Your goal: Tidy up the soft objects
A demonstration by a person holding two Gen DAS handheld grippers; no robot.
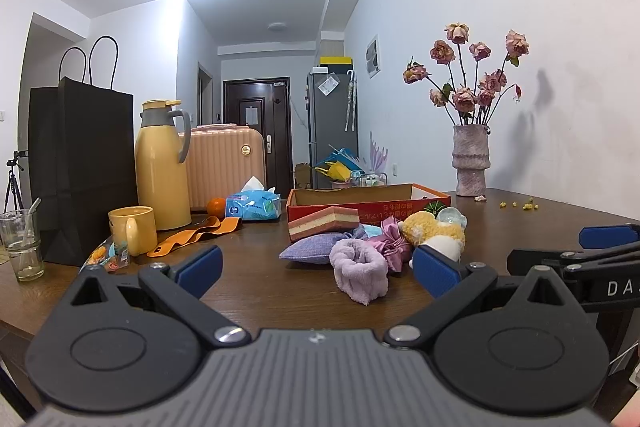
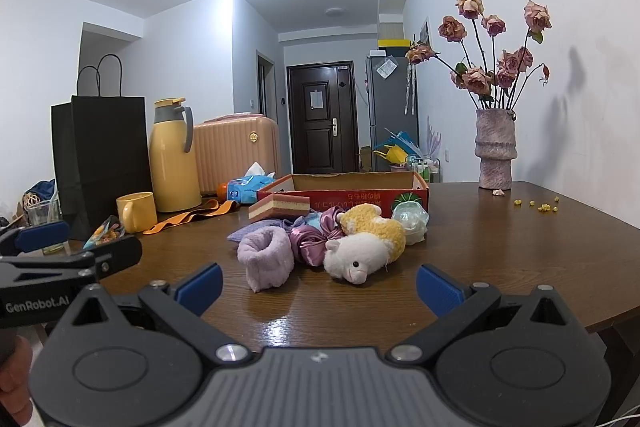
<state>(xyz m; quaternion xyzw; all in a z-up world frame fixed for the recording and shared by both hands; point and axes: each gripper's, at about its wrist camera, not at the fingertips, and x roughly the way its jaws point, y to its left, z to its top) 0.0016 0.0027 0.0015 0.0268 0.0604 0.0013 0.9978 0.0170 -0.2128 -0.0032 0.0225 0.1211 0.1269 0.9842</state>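
Soft objects, one heap, lay on the brown table (image 2: 500, 227) just in front of the red cardboard box (image 2: 344, 193). Contents noted: lilac towelling roll (image 2: 266, 255) nearest me; white and yellow plush animal (image 2: 366, 245) beside it; pink satin pouch (image 2: 310, 241) between those two; lavender fabric cushion (image 1: 308, 247) at the left edge; layered pink sponge block (image 2: 280, 207) leaning at the box front; pale translucent squishy piece (image 2: 410, 219) at the right. Box interior, as far as I could see over its wall, looked empty. I judged nothing sorted yet and every piece left to move.

Tools: my left gripper (image 1: 316, 267) and my right gripper (image 2: 320, 287) were both spread wide, holding nothing, short of the heap.

Surroundings: yellow mug (image 2: 136, 213), yellow thermos (image 2: 174, 155), black paper bag (image 2: 104, 155), vase of dried roses (image 2: 495, 149).
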